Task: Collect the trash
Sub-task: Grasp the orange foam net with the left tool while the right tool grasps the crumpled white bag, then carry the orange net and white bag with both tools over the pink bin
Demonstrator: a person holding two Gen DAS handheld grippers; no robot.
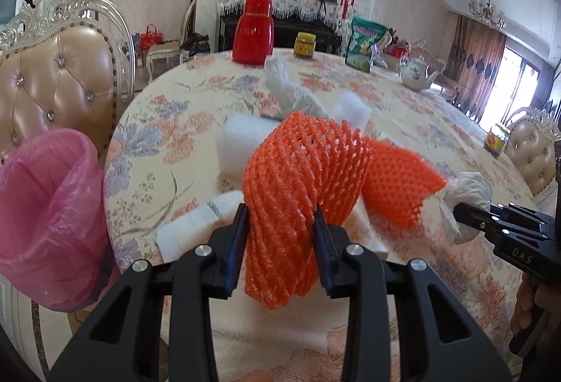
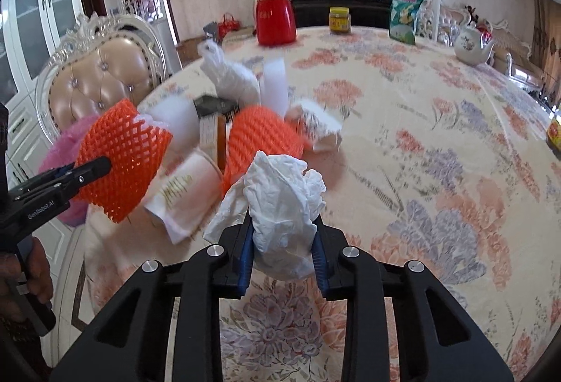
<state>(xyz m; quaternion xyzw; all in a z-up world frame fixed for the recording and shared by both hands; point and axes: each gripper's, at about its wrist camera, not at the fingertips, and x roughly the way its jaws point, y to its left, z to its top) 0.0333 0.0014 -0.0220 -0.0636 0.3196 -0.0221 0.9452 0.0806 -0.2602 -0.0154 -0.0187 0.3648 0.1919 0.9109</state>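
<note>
You are working over a round desk (image 2: 438, 122) covered in a cream cloth with pink and lilac flowers, in a room with patterned wallpaper and an ornate tufted chair (image 1: 59, 73) at its left edge. At the far rim stand a red jug (image 2: 274, 13), a yellow-lidded jar (image 2: 339, 20), a green snack bag (image 2: 405, 14) and a white teapot (image 2: 473, 45); what any of them contain cannot be seen.

Beside the desk, down to your left, a bin lined with a pink bag (image 1: 49, 224) stands open-mouthed; its inside looks empty, though the view into it is poor.

Your left hand-held gripper (image 1: 280, 241) is clenched on an orange foam net (image 1: 298, 199), holding it upright just above the cloth. Your right hand-held gripper (image 2: 282, 249) is clamped on a crumpled white tissue (image 2: 280, 199).

More trash remains on the desk ahead: a second orange net (image 2: 261, 133), white foam pieces (image 1: 238, 140), a white plastic bag (image 2: 228, 73) and a paper cup (image 2: 182, 192) lying on its side.
</note>
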